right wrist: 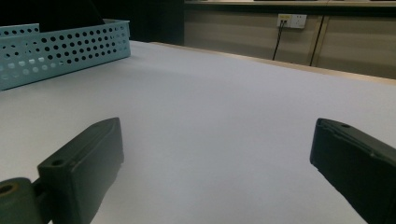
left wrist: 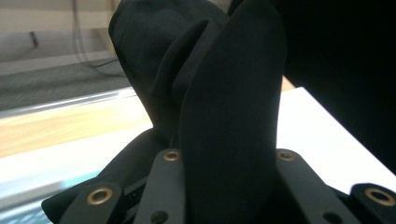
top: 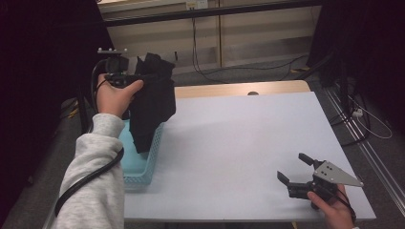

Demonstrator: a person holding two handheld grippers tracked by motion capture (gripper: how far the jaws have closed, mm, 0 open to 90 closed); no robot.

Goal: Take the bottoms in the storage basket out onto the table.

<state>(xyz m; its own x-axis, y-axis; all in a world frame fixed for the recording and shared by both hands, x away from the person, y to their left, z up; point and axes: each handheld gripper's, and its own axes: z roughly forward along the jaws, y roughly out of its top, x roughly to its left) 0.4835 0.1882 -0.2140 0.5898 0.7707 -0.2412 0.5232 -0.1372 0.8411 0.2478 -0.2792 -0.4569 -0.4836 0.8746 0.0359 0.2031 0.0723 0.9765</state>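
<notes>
Black cloth clamped between left gripper jaws.

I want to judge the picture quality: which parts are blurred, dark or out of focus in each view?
High view: dim, both upper corners black, black cloth shows little detail. Left gripper view: the cloth is close and soft, the background streaked by blur. Right gripper view: the near fingers look soft, the blue basket sharper.

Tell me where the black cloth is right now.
In the high view the black cloth hangs at the left, clamped in the left gripper and lifted over the light blue basket at the table's left edge, its lower end dangling into the basket.
</notes>
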